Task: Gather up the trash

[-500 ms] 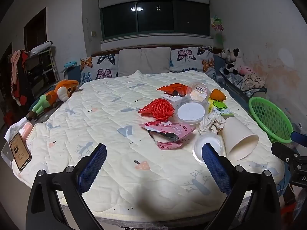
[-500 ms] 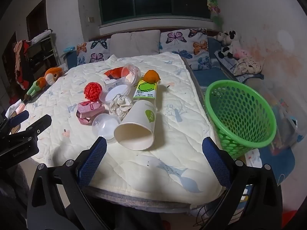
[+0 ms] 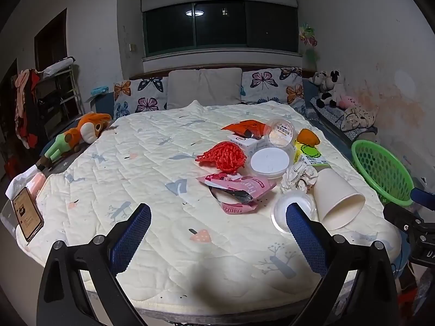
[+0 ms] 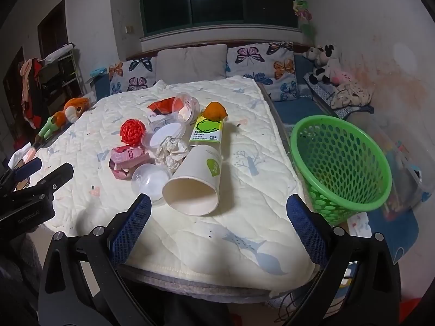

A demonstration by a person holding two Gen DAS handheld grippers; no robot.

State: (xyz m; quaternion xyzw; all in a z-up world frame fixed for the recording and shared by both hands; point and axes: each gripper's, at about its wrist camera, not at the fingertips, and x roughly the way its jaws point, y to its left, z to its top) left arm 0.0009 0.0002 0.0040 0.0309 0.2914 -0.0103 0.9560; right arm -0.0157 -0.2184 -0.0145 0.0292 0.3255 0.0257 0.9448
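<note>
Trash sits bunched on the bed [image 4: 244, 217], left of the green basket [image 4: 339, 163]: a tipped paper cup [image 4: 194, 183] nearest the basket, then a clear lid [image 4: 149, 180], crumpled paper [image 4: 171, 150], pink wrappers [image 4: 127, 160], a red net [image 4: 132, 131], tubs and a carton [image 4: 208, 131] behind. Nothing shows inside the basket, so collecting looks unstarted. Both the left claw [image 3: 217, 244] and right claw [image 4: 217, 233] are spread wide and empty, short of the pile. Beyond the basket lie pillows and plush toys; nothing blocks the cup.
</note>
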